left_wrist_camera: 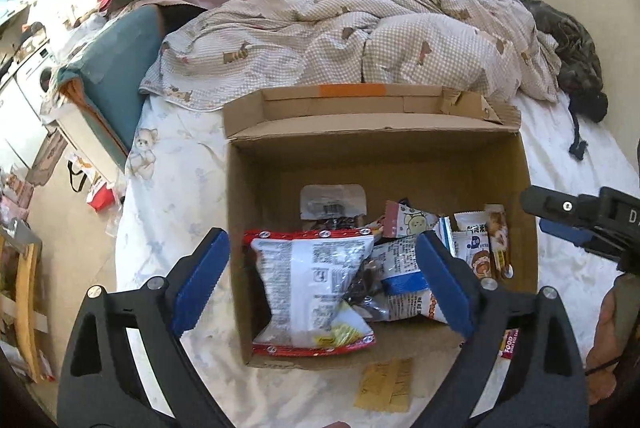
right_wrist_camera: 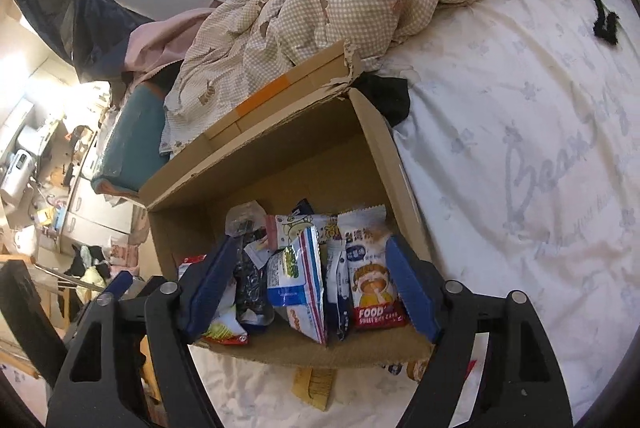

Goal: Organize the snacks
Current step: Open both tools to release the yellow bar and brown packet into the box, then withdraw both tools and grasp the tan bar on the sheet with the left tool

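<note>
Both grippers, left [left_wrist_camera: 322, 282] and right [right_wrist_camera: 310, 282], are hanging with jaws apart and empty over one cardboard box [left_wrist_camera: 524, 187] holding roughly eight snack packets [left_wrist_camera: 312, 292]. The box is sitting on a white bedsheet [right_wrist_camera: 520, 147] beside a checked quilt [left_wrist_camera: 340, 27]. Only the left view is showing the cat [left_wrist_camera: 576, 47] lying beyond.

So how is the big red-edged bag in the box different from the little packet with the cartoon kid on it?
The red-edged bag is much larger than the cartoon-kid packet. The bag sits at the box's left side, the packet at its right. The bag shows its silvery white printed back with red crimped ends, while the packet shows its picture front with a red "FOOD" band. Both are sealed snacks inside the same cardboard box.
</note>
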`<control>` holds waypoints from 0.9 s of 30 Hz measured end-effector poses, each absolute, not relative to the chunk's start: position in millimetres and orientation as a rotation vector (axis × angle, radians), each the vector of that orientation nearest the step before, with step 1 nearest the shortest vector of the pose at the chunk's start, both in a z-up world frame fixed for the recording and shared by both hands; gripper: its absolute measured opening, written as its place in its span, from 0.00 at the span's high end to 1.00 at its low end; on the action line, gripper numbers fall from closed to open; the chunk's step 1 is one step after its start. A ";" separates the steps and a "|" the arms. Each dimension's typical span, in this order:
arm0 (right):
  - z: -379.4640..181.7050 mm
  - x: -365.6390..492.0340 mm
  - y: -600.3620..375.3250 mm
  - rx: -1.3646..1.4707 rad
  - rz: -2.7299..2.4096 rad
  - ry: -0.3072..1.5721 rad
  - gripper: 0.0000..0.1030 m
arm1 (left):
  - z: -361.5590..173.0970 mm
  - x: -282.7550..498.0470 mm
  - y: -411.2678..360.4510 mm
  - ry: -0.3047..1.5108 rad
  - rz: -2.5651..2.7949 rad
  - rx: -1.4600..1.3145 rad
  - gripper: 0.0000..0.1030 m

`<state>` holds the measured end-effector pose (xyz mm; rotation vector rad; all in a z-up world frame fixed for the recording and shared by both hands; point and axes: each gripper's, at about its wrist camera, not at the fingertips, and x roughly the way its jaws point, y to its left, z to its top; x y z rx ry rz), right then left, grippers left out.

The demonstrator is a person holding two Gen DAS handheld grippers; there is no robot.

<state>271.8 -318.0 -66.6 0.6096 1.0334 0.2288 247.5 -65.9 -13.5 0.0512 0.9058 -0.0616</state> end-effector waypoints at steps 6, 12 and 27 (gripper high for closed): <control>-62.3 252.3 -327.2 0.663 0.230 1.035 0.22 | -11.5 229.4 -46.2 0.919 -0.062 0.012 0.10; -58.5 227.6 -331.8 0.671 0.224 1.029 0.22 | -17.3 196.8 -32.7 0.930 -0.080 -0.004 0.10; -78.9 160.8 -310.3 0.625 0.227 1.130 0.22 | -51.5 158.6 -19.6 1.006 -0.075 -0.069 0.10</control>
